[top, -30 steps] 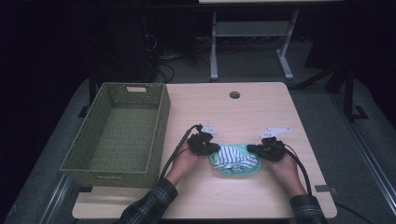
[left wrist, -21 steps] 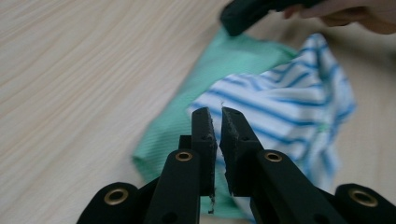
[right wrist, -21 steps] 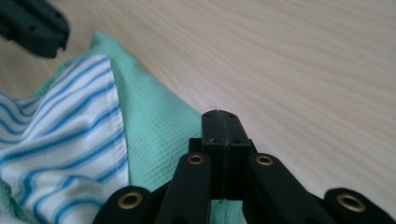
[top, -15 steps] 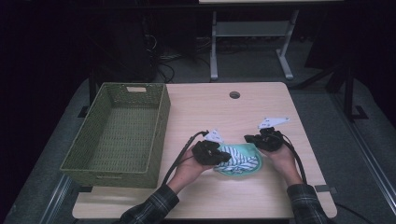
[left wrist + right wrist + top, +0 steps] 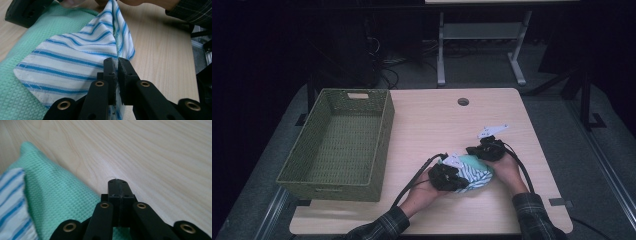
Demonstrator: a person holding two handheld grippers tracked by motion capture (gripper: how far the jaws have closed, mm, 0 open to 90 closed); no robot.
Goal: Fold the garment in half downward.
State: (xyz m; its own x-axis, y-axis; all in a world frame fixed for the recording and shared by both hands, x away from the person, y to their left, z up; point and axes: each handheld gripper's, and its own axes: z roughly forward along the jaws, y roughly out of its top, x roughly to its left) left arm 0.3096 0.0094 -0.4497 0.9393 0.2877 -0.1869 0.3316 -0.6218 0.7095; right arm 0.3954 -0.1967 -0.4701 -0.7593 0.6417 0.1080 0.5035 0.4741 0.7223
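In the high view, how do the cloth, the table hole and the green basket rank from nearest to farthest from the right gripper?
1. Cloth: just left of and below the right gripper, at its jaws.
2. Table hole: beyond it, near the table's far edge.
3. Basket: farthest, at the table's left side.

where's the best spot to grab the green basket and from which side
Take the green basket by the handle slot in its far end wall, coming down from above. That cut-out gives the tongs a thin edge to close on; the long woven walls slope outward and look harder to pinch.
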